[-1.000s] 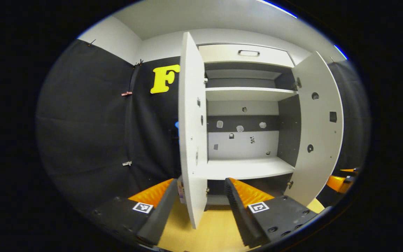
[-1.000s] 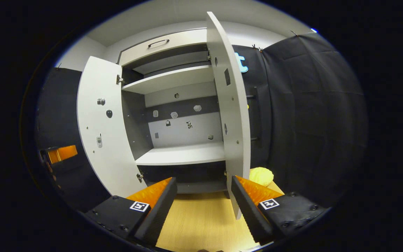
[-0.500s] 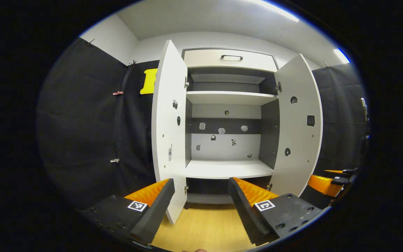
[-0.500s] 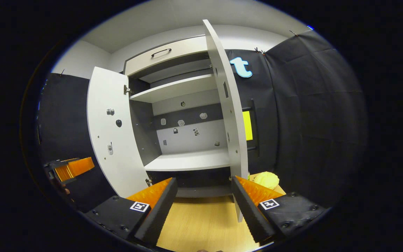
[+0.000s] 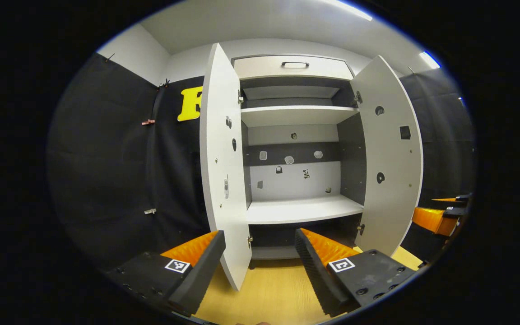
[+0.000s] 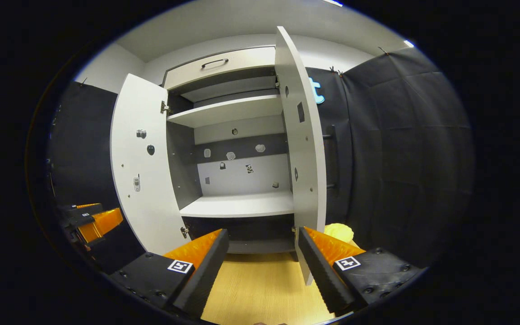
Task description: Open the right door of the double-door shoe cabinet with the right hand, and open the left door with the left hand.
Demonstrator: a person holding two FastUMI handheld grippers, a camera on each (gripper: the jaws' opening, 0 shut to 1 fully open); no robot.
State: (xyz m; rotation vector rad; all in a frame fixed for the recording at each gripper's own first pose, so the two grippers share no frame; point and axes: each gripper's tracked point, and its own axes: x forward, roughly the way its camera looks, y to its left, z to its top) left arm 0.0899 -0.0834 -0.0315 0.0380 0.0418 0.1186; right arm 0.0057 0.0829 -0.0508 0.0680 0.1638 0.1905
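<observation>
Standing open on both sides, the shoe cabinet (image 5: 294,135) rests on a pale wood-grain floor (image 5: 269,293) against a white wall, with black cloth hung to either side of it. In the left gripper view the left door (image 5: 224,171) is swung out toward the camera, almost edge-on, and the right door (image 5: 391,153) is swung out to the cabinet's other side. In the right gripper view the right door (image 6: 305,153) is the near one and the left door (image 6: 140,162) the far one. Inside the cabinet are an upper shelf (image 5: 296,115) and a lower shelf (image 5: 303,210), both bare. Above the doors sits a drawer front (image 5: 292,67) with a dark handle.

The left gripper (image 5: 260,246) is spread wide, holding nothing, its fingers either side of the left door's lower edge without touching it. The right gripper (image 6: 262,243) is likewise spread wide and empty, with the right door's lower corner just beside its right finger; contact there cannot be judged. Each gripper also appears at the edge of the other's view, partly cut off.

Small square markers sit on the gripper bodies; their patterns are not readable as writing. Small stickers or fittings on the cabinet's back panel (image 5: 294,171) are too small to identify. A pale yellow rounded object (image 6: 339,232) lies on the floor behind the right door, partly hidden.
</observation>
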